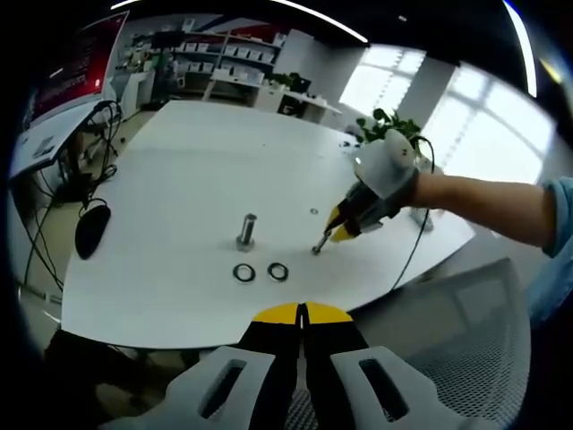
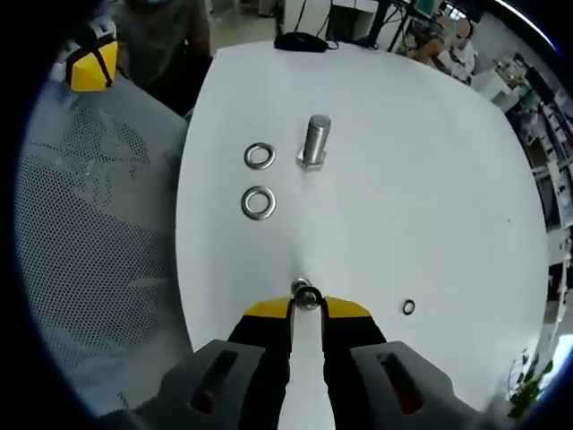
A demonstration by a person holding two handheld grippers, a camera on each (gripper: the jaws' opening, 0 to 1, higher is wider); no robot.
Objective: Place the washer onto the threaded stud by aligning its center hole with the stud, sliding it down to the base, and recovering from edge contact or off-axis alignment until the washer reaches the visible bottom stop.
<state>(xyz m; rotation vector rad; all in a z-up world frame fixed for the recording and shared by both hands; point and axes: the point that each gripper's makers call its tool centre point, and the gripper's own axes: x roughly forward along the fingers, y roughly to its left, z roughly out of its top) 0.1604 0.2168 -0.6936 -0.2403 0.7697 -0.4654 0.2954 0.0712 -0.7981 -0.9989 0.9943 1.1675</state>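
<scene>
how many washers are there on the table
4: two large washers beside the stud, one in the right claw, one small ring apart on the table.

1 threaded stud [image 2: 313, 141], 3 large washers [image 2: 259, 202], 1 tiny ring [image 2: 408, 307], 1 mouse [image 1: 92, 227], 2 grippers [image 2: 307, 309].

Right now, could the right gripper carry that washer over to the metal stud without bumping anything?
Probably yes. The right gripper holds a washer at its fingers, and bare table lies between it and the stud. The two loose washers sit off to one side.
</scene>
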